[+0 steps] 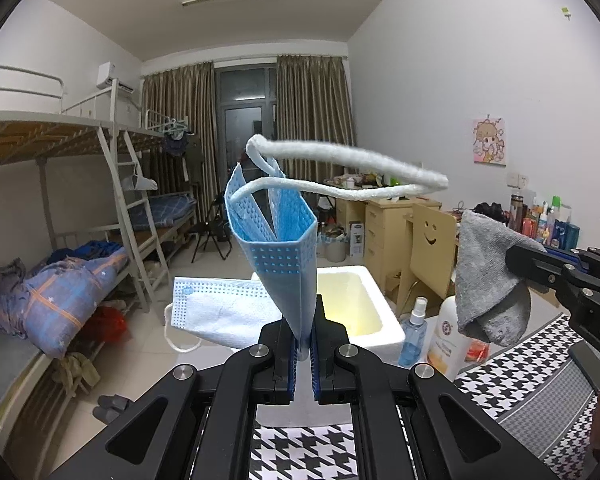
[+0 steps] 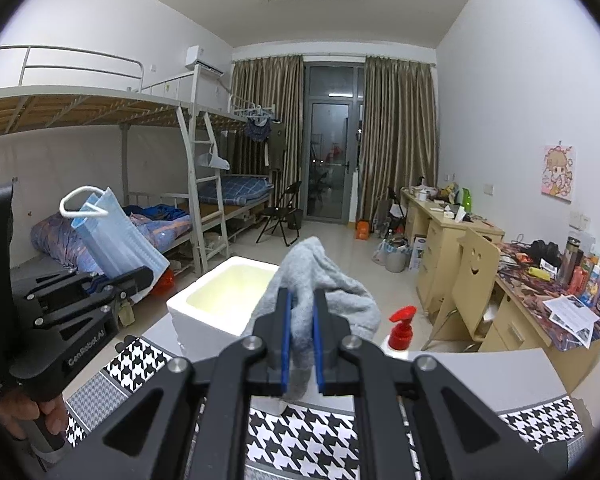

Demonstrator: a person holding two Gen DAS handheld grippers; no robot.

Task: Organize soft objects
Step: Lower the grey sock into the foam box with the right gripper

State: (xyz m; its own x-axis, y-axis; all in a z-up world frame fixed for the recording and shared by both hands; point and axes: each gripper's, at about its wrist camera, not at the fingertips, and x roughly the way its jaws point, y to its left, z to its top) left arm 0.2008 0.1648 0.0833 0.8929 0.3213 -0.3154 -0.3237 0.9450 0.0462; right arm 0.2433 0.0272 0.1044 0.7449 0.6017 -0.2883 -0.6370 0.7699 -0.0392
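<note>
Left wrist view: left gripper point(image 1: 305, 344) clamped on the bottom edge of a blue face mask point(image 1: 278, 248), folded, standing up out of the jaws, long axis near vertical with a lean to the left. White ear loops point(image 1: 352, 160) sweep out to the right, free in the air. A second mask point(image 1: 220, 308), pale, shows lower left behind the first; whether it hangs from the same grip or lies on something, cannot tell.

Right gripper point(image 1: 512, 264) enters from the right edge, shut on a grey cloth point(image 1: 488, 280) that droops below the jaws. Right wrist view confirms: right gripper point(image 2: 301, 320) pinches the grey cloth point(image 2: 324, 280), bulk bunched ahead and to the right of the fingers.

Key relation: white foam box point(image 2: 204, 304), open top, sits straight ahead of both grippers on the houndstooth-covered surface point(image 2: 312, 440). It lies ahead and slightly left of the right gripper, directly beyond the left one. Likely the drop target for both soft items; judgement only.

Clearance: red-topped pump bottle point(image 2: 400, 328) and blue spray bottle point(image 1: 414, 332) stand just right of the box. Left of the box is open. Loose ear loops could snag on the box rim or the other gripper.
</note>
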